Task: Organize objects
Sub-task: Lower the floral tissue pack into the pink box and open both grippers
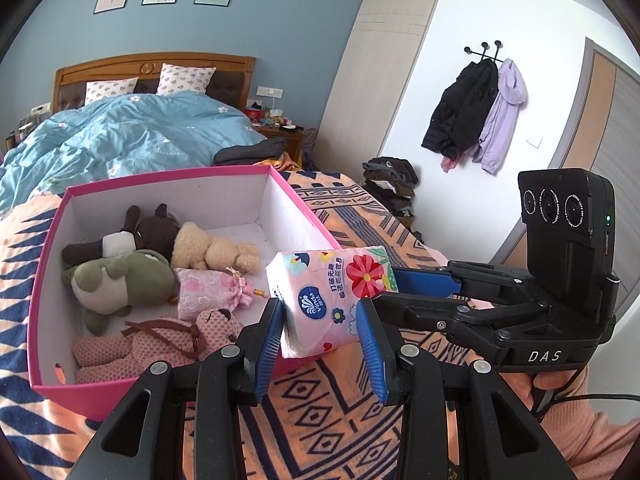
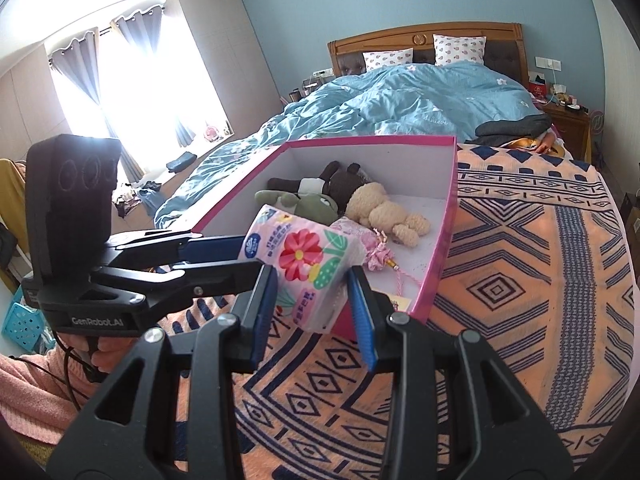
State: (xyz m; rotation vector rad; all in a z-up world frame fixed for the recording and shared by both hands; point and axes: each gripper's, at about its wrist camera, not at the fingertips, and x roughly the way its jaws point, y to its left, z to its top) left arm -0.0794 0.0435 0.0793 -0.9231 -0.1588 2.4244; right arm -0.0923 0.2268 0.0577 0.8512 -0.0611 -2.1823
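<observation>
Pink cardboard box [image 1: 56, 264] stands on the patterned blanket [image 1: 352, 216] of the bed, with plush toys [image 1: 120, 276] inside. At its near right corner the tissue pack [image 1: 332, 300] is held in the air by both grippers. The left gripper [image 1: 322, 340] has its blue pads pressed on the lower end of the pack. The right gripper [image 2: 314, 312] is closed on the other end, from the right side.

Black-framed grippers with ribbed blue jaws, silver screws, "DAS" and "GenRobot.AI" lettering, black cables, pink sleeves.
</observation>
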